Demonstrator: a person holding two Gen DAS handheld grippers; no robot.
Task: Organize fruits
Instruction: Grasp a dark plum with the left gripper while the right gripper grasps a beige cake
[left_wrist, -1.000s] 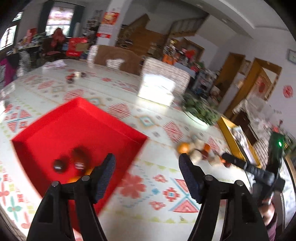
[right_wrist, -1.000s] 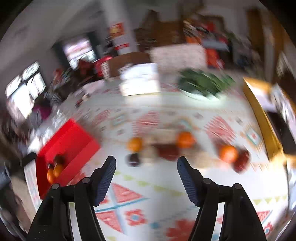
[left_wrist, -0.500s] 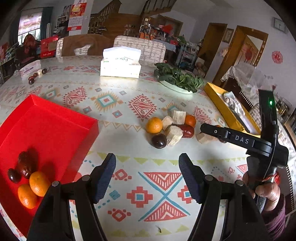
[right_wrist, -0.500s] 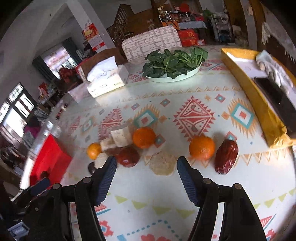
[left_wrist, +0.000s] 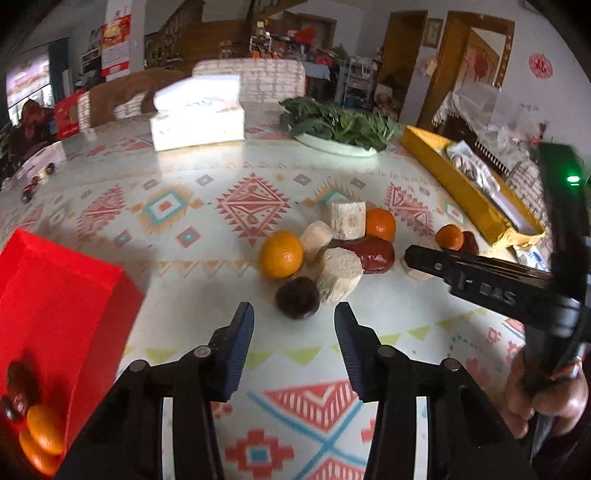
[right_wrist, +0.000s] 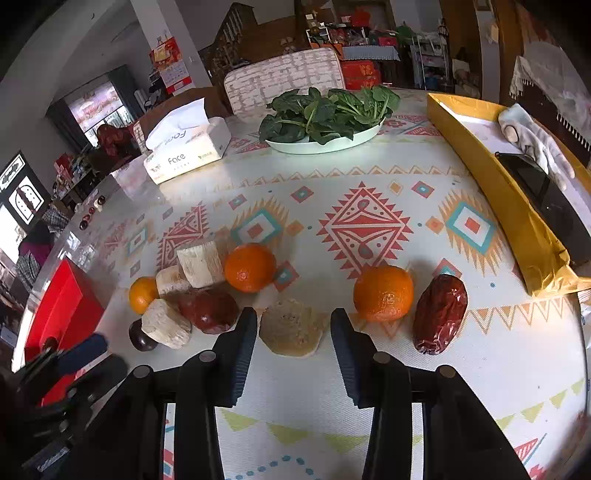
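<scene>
Just ahead of the left gripper (left_wrist: 293, 326), on the patterned tablecloth (left_wrist: 192, 206), lay a small dark round fruit (left_wrist: 297, 297), sitting slightly beyond the fingertips and centred on the gap, with nothing yet between the closing jaws. Beside it, touching, stood a pale cut chunk (left_wrist: 340, 275) and an orange tangerine (left_wrist: 280, 254). The right gripper (right_wrist: 293, 328) was nearer its own target: a flat, pale tan round slice (right_wrist: 291, 326) lay between its closing jaws, though whether the pads pressed it could not be told. A wrinkled red date (right_wrist: 439, 312) lay off to its right, long axis pointing away. The red tray (left_wrist: 48, 295), already holding fruit, sat on the left gripper's side.
</scene>
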